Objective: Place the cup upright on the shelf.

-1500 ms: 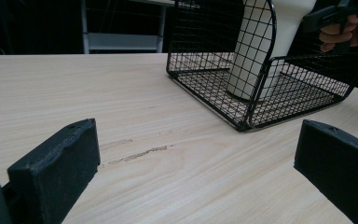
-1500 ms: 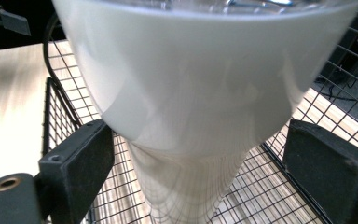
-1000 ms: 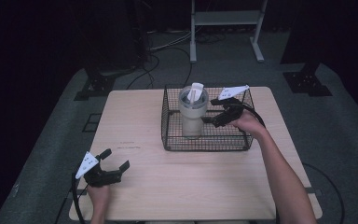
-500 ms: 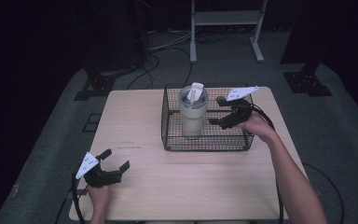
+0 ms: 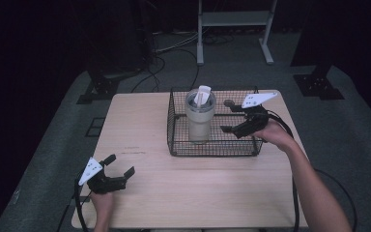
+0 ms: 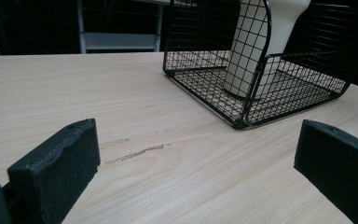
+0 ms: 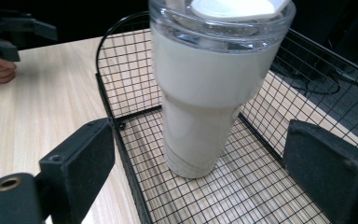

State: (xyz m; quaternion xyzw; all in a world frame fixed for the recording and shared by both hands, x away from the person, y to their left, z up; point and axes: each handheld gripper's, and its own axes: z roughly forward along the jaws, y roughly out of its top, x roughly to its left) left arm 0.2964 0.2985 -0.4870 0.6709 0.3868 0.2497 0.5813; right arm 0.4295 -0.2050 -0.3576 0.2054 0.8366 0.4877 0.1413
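The step in hand looked to be a grasp of the tumbler (image 5: 200,118) by the right gripper (image 5: 233,119), which hung over the basket's 3 o'clock side with its jaws wide apart and nothing between them. To do it well, the gripper would have needed to go on toward 9 o'clock until the cup's narrower lower body sat squarely between the jaws, clear of the wire wall, before closing; the smooth, tapered wall seemed likely to slip under a high or off-centre grip.

The table (image 5: 135,121) was pale wood. Toward its 12 o'clock edge sat a black wire basket (image 5: 212,148). The tumbler stood upright inside, toward 9 o'clock, cream-bodied, wider above, with a clear lid (image 7: 223,23) and a raised white tab. The left gripper (image 5: 121,166) rested at 7 o'clock, jaws apart and empty.
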